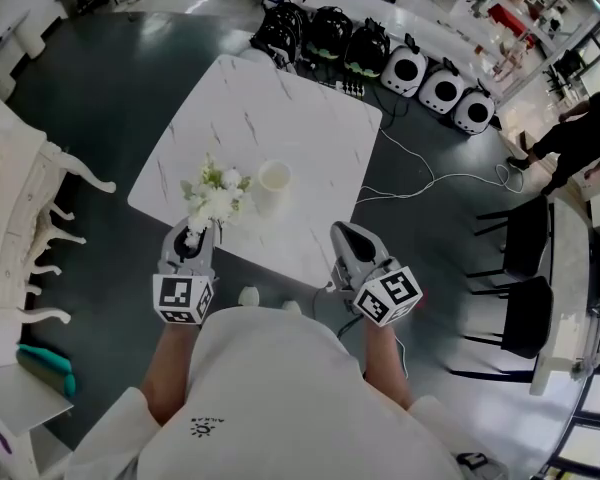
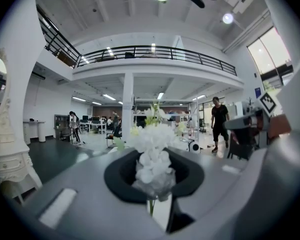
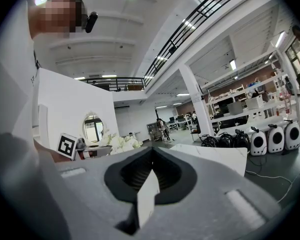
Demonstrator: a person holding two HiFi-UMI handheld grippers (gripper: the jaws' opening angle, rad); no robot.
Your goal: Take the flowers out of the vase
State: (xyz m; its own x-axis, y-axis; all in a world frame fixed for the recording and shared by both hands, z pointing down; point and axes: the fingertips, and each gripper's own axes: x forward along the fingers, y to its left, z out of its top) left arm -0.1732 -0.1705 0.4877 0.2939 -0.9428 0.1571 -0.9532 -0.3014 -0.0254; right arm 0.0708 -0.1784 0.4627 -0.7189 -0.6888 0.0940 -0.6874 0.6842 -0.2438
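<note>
From the head view, the white marble table (image 1: 280, 98) sits cornerwise to the person. The vase (image 1: 273, 184), a plain white cup, stands upright close to the middle of the near edge. The flowers (image 1: 216, 195), a white bunch with some green, are out of it and just to its left, over that same near edge. The left gripper (image 1: 194, 232) holds them from below, its marker cube (image 1: 183, 299) towards the person. The right gripper (image 1: 343, 232) hangs off the table's near corner, apart from the vase.

In the left gripper view, the left gripper (image 2: 155, 196) has its jaws pinched on the green stem. The flowers (image 2: 153, 143) rise straight up out of them and fill the middle of the picture. A person in black (image 2: 219, 121) stands far back on the floor.

In the right gripper view, the right gripper (image 3: 149, 183) has its jaws pressed together with nothing between them. The flowers (image 3: 123, 143) show off to its left. A corner of the table (image 3: 225, 157) shows to its right.
</note>
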